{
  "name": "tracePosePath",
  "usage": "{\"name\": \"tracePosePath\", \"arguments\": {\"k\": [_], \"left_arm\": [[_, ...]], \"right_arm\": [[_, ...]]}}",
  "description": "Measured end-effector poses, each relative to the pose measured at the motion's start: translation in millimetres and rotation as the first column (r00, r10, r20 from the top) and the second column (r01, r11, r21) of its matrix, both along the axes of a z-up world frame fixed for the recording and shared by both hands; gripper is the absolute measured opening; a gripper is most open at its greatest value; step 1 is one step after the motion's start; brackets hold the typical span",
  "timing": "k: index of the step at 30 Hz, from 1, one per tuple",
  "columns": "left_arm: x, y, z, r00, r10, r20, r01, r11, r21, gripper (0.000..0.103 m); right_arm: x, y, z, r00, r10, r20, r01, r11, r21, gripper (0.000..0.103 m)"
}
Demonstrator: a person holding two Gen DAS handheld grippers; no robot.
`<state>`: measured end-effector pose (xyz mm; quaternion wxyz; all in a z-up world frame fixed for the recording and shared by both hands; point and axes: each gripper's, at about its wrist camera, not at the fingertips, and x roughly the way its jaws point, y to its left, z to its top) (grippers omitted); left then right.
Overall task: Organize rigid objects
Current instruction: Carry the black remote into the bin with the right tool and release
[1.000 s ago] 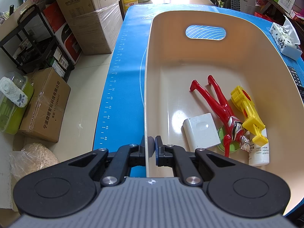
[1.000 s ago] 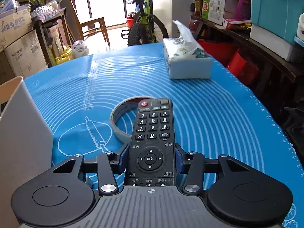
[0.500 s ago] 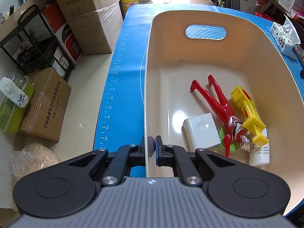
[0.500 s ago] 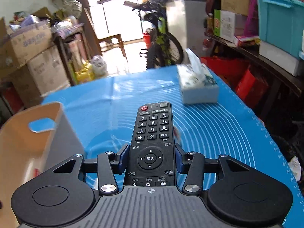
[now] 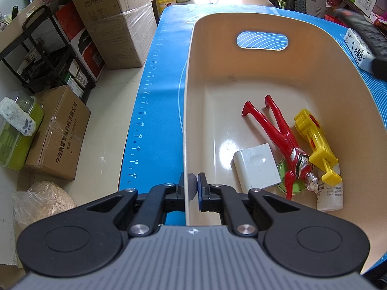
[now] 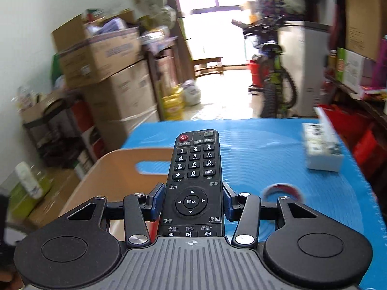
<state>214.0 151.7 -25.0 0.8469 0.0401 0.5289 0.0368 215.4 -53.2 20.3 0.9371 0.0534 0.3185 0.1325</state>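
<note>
A beige bin [image 5: 302, 79] stands on the blue mat [image 5: 159, 77]. Inside it lie a red figure [image 5: 283, 137], a yellow toy gun [image 5: 316, 145], a white block [image 5: 256, 166], a green disc and a small white bottle [image 5: 330, 198]. My left gripper [image 5: 192, 186] is shut on the bin's near-left rim. My right gripper [image 6: 191, 200] is shut on a black remote control [image 6: 193, 174], held in the air above the mat near the bin [image 6: 113, 171]. In the left wrist view the remote [image 5: 362, 31] shows blurred over the bin's far right corner.
A tissue pack [image 6: 321, 149] and a tape roll [image 6: 283, 191] sit on the mat right of the bin. Cardboard boxes [image 5: 116, 19], a black rack [image 5: 46, 55] and a green container [image 5: 17, 135] stand on the floor at left. A bicycle [image 6: 273, 79] stands beyond the table.
My right gripper has risen with the remote and swung left toward the bin; the remote now shows in the left wrist view. The left gripper and bin have not moved.
</note>
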Motion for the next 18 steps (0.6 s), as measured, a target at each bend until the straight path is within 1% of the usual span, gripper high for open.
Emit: {"name": "tracePosePath", "arguments": {"k": [6,9,15,17,18], "left_arm": [[0.0,-0.9,-0.2,1.000,0.000,-0.001,0.000,1.000,-0.002,0.009],[-0.1,-0.7,-0.2,1.000,-0.002,-0.001,0.002,1.000,-0.002,0.008],[0.5,-1.5,-1.2,1.000,-0.003,-0.003,0.003,1.000,-0.003,0.008],[0.2,-1.9,-1.4,1.000,-0.005,-0.002,0.005,1.000,-0.002,0.008],[0.6,-2.2,-1.5,1.000,-0.004,-0.003,0.004,1.000,-0.002,0.008]], "right_arm": [[-7.1,51.4,-17.1,0.993,0.109,-0.051,-0.110,0.994,-0.025,0.054],[-6.0,70.6,-26.5,0.986,0.137,-0.091,-0.143,0.988,-0.066,0.054],[4.0,88.8,-51.0,0.970,0.143,-0.198,-0.169,0.978,-0.120,0.054],[8.1,88.6,-57.8,0.959,0.144,-0.243,-0.172,0.980,-0.097,0.054],[9.8,85.7,-58.0,0.958,0.143,-0.249,-0.169,0.982,-0.085,0.054]]}}
